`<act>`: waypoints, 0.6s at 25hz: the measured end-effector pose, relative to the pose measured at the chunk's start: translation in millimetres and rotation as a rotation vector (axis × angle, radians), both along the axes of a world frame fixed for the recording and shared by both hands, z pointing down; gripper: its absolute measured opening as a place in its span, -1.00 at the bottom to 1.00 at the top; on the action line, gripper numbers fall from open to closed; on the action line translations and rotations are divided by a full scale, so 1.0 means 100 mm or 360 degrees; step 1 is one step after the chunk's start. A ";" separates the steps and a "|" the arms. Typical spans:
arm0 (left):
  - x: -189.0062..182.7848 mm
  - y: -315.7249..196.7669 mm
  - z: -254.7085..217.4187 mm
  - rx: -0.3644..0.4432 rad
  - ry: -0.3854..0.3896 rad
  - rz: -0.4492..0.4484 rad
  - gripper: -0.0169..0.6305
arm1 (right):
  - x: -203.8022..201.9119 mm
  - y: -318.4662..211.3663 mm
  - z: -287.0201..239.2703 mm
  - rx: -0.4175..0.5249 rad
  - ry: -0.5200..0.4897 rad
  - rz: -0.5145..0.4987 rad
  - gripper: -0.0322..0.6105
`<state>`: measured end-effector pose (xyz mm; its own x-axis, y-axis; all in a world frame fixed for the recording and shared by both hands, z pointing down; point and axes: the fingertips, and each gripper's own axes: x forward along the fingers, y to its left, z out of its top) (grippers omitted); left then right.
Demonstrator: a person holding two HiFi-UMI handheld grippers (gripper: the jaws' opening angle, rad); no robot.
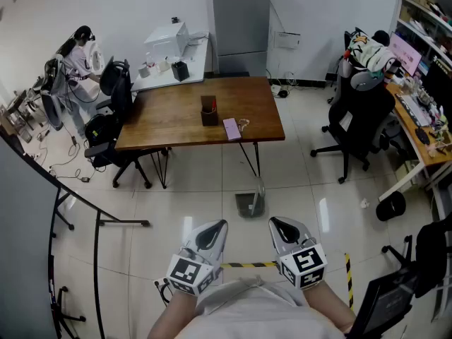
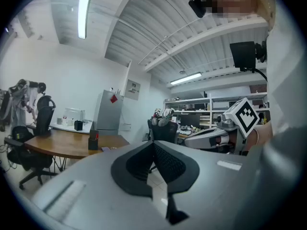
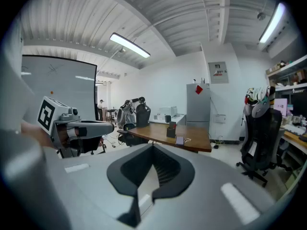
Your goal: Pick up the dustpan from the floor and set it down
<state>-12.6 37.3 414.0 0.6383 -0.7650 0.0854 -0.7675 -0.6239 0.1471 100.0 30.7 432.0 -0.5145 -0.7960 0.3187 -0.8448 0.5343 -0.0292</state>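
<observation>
The dustpan (image 1: 249, 203) sits on the tiled floor (image 1: 191, 189) just in front of the desk (image 1: 169, 119), beside its right-hand leg, handle standing up. Neither gripper touches it.

Both grippers are held low in the head view, side by side and apart from each other, pointing toward the dustpan, which lies ahead of them and between their lines. The left gripper (image 1: 215, 229) has its fingers (image 2: 170, 164) pressed together at the tips, with nothing between them. The right gripper (image 1: 277, 227) is the same: fingers (image 3: 165, 169) closed tip to tip and empty. Each gripper view shows the other gripper's marker cube off to the side (the dustpan itself is hidden below the gripper bodies there).

On the desk stand a dark holder (image 1: 209, 111) near the middle and a pink pad (image 1: 232, 128) close to the front edge. A black chair (image 1: 357, 122) stands well to the right of the desk. A strip of yellow-and-black tape (image 1: 247, 265) runs across the floor between the two grippers.
</observation>
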 end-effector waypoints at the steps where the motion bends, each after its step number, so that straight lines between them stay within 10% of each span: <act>1: 0.02 -0.01 0.00 0.0001 0.0001 -0.0005 -0.90 | 0.02 -0.01 0.01 -0.0003 0.0002 -0.0005 -0.89; 15: -0.20 -0.53 0.25 -0.0106 0.0005 -0.0130 -0.90 | 0.01 -0.55 0.35 -0.0125 -0.0015 -0.0011 -0.89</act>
<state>-32.9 -15.3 438.9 0.5743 -0.8072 0.1361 -0.8149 -0.5480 0.1887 100.9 -24.6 467.3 -0.5234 -0.7650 0.3753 -0.8404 0.5361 -0.0792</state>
